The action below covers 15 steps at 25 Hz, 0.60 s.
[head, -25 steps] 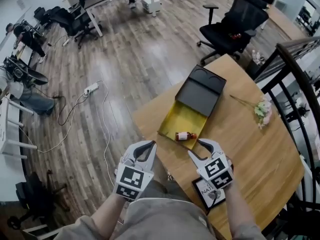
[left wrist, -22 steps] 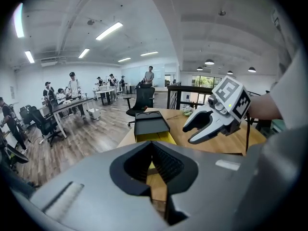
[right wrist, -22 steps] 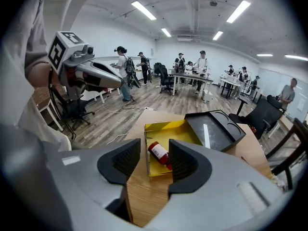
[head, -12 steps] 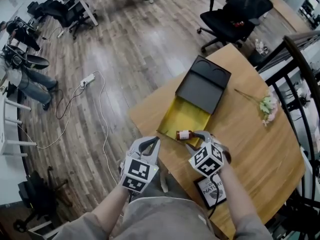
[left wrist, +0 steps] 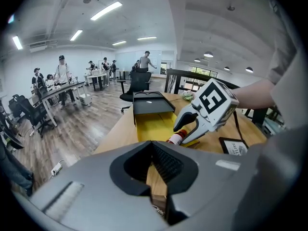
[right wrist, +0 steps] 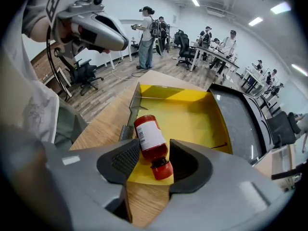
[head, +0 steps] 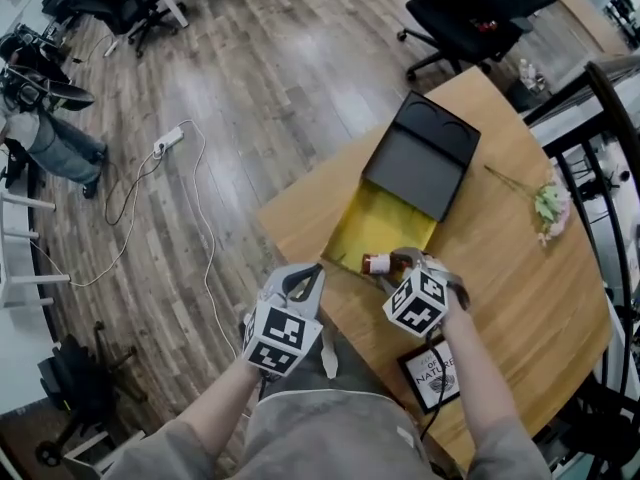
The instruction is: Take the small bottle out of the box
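Observation:
A small red-brown bottle [right wrist: 150, 138] with a white label lies on its side in the open yellow-lined box [right wrist: 192, 114], at the near edge, red cap toward me. My right gripper [right wrist: 154, 149] straddles it, one pad on each side. Its jaws are opening and do not press on the bottle. In the head view the bottle [head: 377, 263] lies at the right gripper [head: 388, 269], at the near end of the box [head: 372, 223]. My left gripper [head: 312, 271] hangs shut and empty off the table's near-left edge; its own view shows the jaws [left wrist: 153, 150] closed.
The box's black lid [head: 420, 158] lies folded back beyond it. A framed card [head: 432, 373] sits near my right arm, and a flower sprig [head: 548, 206] lies far right. A black railing [head: 615, 108] borders the round wooden table [head: 510, 278]. Office chair [head: 470, 13] beyond.
My right gripper has moved forward from the near table edge to the box, and its jaws now sit around the bottle. The left gripper has stayed near the table's edge.

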Each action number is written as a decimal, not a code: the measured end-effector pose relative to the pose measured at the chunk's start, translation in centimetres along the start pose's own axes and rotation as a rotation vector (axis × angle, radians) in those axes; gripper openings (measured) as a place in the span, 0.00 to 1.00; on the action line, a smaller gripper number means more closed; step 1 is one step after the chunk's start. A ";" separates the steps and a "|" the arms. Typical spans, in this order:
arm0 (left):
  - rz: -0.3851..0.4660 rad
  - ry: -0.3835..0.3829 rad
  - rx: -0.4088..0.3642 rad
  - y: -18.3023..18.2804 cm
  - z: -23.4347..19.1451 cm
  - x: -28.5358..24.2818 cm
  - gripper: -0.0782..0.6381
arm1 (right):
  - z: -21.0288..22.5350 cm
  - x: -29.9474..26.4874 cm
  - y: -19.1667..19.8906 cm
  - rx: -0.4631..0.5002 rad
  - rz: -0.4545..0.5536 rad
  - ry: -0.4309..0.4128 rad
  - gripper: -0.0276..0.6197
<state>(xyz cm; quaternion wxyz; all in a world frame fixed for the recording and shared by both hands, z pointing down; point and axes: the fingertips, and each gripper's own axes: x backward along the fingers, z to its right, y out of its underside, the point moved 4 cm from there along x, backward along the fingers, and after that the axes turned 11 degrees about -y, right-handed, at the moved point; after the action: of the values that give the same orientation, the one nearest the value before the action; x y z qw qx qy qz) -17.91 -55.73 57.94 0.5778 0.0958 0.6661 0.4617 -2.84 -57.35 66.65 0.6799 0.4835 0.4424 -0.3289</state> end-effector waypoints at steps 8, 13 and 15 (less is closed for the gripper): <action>-0.010 0.037 -0.005 0.0 -0.4 -1.2 0.11 | 1.6 -2.2 -0.3 0.041 -0.108 0.019 0.35; -0.016 0.030 0.009 0.6 -1.1 -0.8 0.11 | 2.2 -2.8 -0.5 0.007 -0.143 0.024 0.35; -0.015 0.023 0.012 0.6 -1.6 -0.5 0.11 | 2.3 -2.5 -0.8 -0.053 -0.117 0.012 0.37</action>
<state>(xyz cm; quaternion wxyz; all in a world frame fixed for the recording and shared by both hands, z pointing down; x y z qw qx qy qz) -19.36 -56.48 58.57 0.5729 0.0889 0.6764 0.4543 -3.84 -59.73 69.03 0.6693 0.4406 0.4827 -0.3534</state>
